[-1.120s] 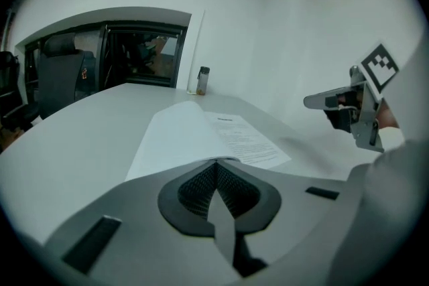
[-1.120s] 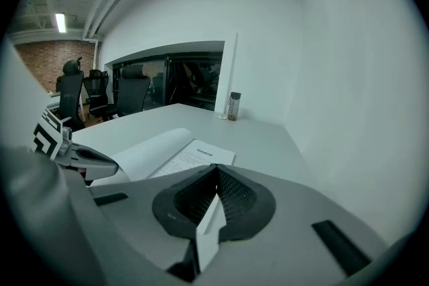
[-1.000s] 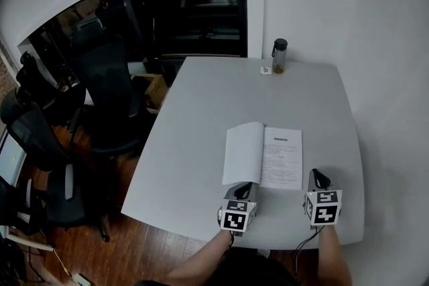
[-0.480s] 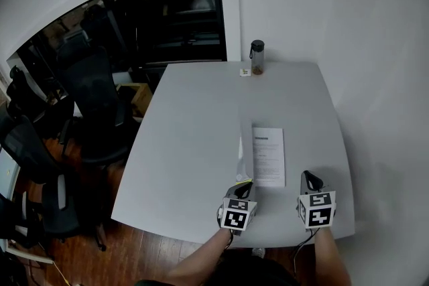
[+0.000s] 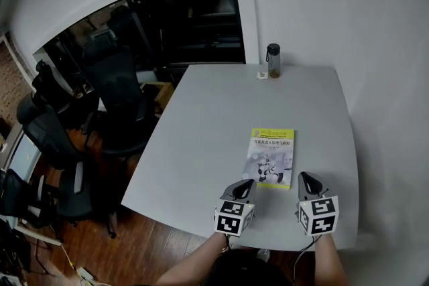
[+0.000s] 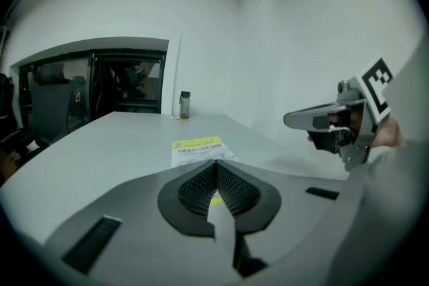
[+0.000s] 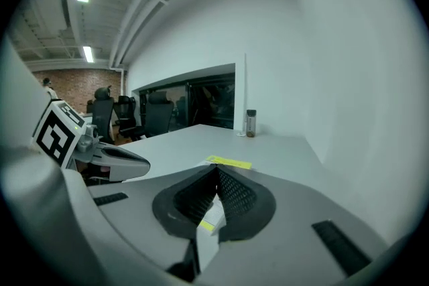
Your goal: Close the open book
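a: where is the book (image 5: pixel 271 157) lying?
b: it's lying closed, cover up, on the table (image 5: pixel 201 137), just ahead of and between both grippers.
a: are they gripping anything?
b: no, the left gripper (image 5: pixel 245 185) and right gripper (image 5: pixel 305 179) are hovering with jaws pressed together, empty.

Saw a smooth, matt grey top on the table (image 5: pixel 201 124). Found a paper book (image 5: pixel 271 156) with a smooth printed cover. Noted shiny brown wood on the floor (image 5: pixel 144 241). Made out matt black, cross-hatched pads (image 6: pixel 234 189) set in smooth grey plastic on the left gripper (image 6: pixel 216 165). Read the bottle (image 5: pixel 273 58) as clear-walled and dark-capped.
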